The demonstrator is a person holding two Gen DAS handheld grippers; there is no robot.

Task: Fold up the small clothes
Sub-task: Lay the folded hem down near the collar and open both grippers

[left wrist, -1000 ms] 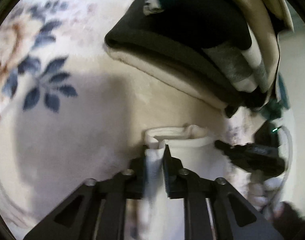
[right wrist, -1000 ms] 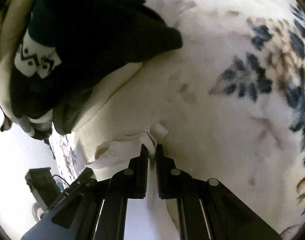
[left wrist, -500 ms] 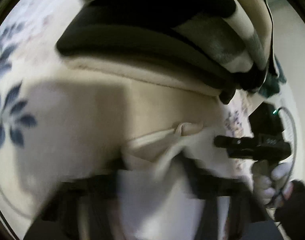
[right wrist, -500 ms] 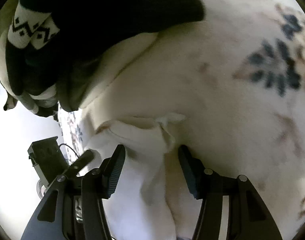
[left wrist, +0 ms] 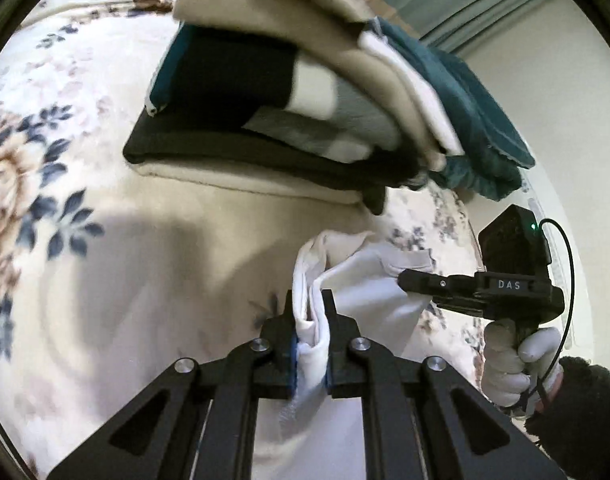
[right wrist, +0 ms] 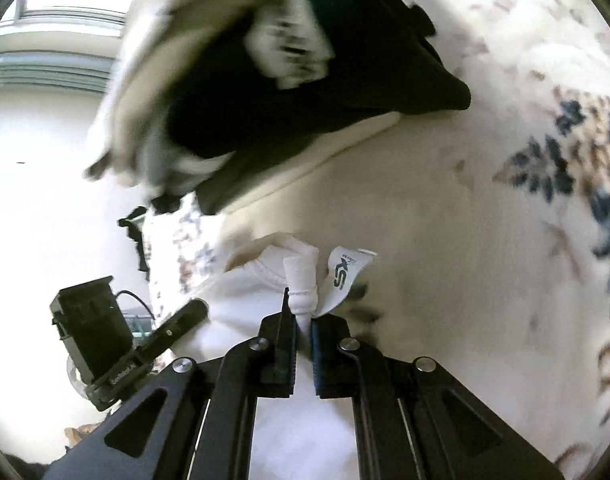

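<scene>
A: Left wrist view first. Where is the garment?

B: The small white garment [left wrist: 361, 280] sits straight ahead of the left hand-held gripper [left wrist: 309, 312], whose jaws are pinched narrow on a bunched edge of it. The cloth runs off to the right, where the right hand-held gripper [left wrist: 409, 280], held by a gloved hand [left wrist: 513, 356], has its fingers on the far edge. So the garment's long axis seems to lie left to right between the two, over the floral bedcover [left wrist: 65, 216].

A: And the stack?

B: The pile of folded clothes [left wrist: 305, 112] lies beyond the garment, further forward.

A: Right wrist view?

B: The right hand-held gripper [right wrist: 303, 320] is nearly closed on a white hem; a size label [right wrist: 343, 276] sticks out just right of the jaws. The white garment [right wrist: 241, 300] spreads left toward the left hand-held gripper [right wrist: 185, 316]. The pile of folded clothes [right wrist: 305, 92] is ahead and up-left.

A: Which hand is nearer?

B: Both grip it already; I judge the next move a shared one.
</scene>
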